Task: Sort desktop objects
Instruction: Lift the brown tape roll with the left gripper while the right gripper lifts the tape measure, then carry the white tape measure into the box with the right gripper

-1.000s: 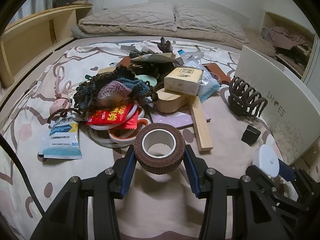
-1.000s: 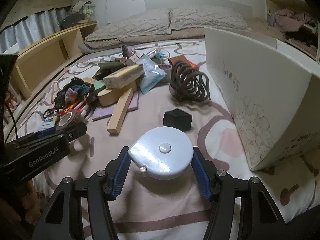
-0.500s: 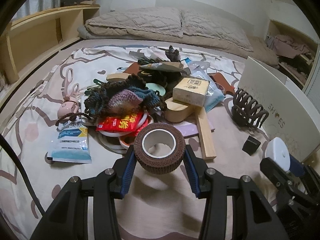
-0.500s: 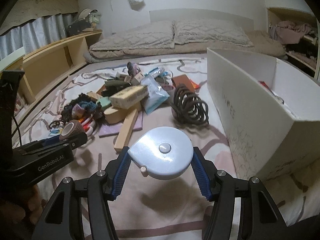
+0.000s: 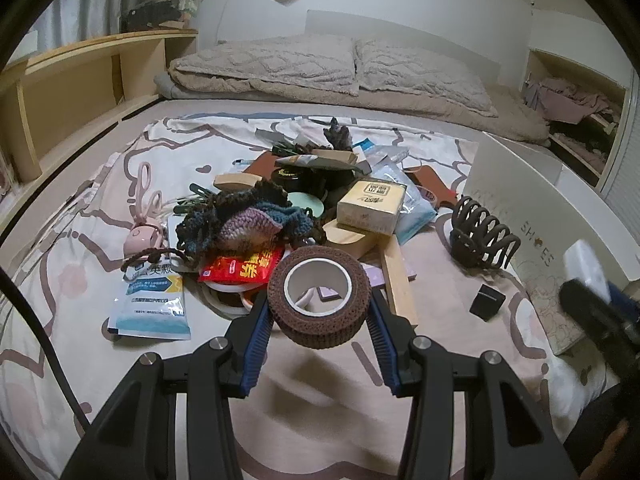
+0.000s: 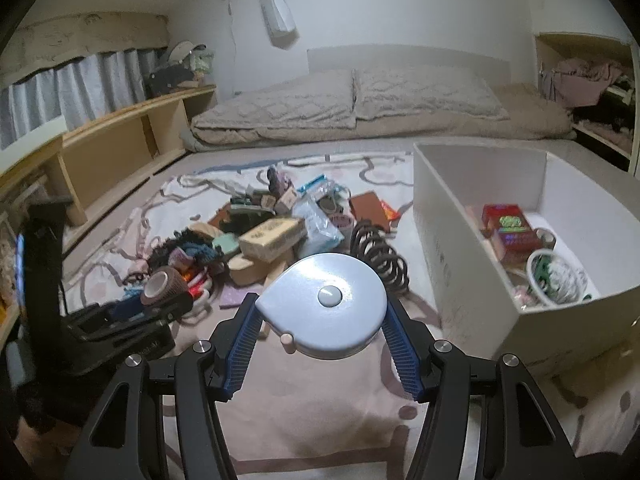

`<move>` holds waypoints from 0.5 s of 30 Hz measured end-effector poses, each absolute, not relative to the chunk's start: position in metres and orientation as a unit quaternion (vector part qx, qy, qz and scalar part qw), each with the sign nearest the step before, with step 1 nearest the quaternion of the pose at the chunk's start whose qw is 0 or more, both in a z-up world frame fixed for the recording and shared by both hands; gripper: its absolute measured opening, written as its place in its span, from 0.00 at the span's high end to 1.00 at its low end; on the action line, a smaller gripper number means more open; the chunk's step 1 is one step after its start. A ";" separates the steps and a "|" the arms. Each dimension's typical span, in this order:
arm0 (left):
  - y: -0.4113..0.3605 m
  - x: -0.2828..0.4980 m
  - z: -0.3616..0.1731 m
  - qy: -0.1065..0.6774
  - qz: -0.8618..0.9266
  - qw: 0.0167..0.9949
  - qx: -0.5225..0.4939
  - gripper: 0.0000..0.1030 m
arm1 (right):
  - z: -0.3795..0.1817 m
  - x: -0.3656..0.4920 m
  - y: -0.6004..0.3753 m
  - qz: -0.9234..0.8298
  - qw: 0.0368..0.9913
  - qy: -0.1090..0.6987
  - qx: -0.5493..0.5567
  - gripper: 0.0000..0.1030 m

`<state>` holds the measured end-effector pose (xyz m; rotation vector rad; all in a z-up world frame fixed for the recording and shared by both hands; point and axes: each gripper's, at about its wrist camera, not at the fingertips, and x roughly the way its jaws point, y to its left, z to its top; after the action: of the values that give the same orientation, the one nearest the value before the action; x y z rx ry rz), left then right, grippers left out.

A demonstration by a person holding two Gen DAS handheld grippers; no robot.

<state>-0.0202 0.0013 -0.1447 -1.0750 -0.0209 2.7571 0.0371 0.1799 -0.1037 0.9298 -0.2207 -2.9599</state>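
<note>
My left gripper (image 5: 318,312) is shut on a brown bandage roll (image 5: 318,296), held above the bedsheet in front of a heap of clutter (image 5: 304,208). In the right wrist view that same roll (image 6: 164,286) shows at the left in the other gripper. My right gripper (image 6: 324,320) is shut on a pale blue round tape measure (image 6: 326,304), lifted above the sheet. A white shoe box (image 6: 452,240) stands open to its right, with a red packet (image 6: 506,226) and a white-green coil (image 6: 556,276) inside. In the left wrist view the tape measure (image 5: 586,268) appears blurred at the right edge.
A dark claw hair clip (image 5: 482,240), a small black cube (image 5: 487,302), a wooden stick (image 5: 398,280), a beige box (image 5: 372,202), a knitted piece (image 5: 244,226) and a blue-white sachet (image 5: 154,300) lie on the sheet. Pillows (image 5: 348,66) are behind, wooden shelves (image 5: 72,88) to the left.
My right gripper has risen with the tape measure, so the inside of the white box has come into view. The left gripper has tilted up slightly, still holding the roll.
</note>
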 end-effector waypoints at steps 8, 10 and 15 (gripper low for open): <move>-0.002 -0.018 -0.141 -0.012 0.931 0.090 -0.353 0.55 | -0.066 0.047 0.209 -0.963 0.004 -0.068 0.261 0.40; -0.002 -0.017 -0.140 -0.012 0.932 0.090 -0.351 0.55 | -0.057 0.048 0.223 -0.964 -0.001 -0.070 0.256 0.40; -0.001 -0.016 -0.138 -0.011 0.933 0.095 -0.348 0.55 | -0.040 0.044 0.252 -0.965 -0.024 -0.053 0.254 0.40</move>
<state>-0.0156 -0.0009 -0.1380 -1.0310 -0.0333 2.7642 0.0440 0.2521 -0.0404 0.8104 -0.1684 -3.0802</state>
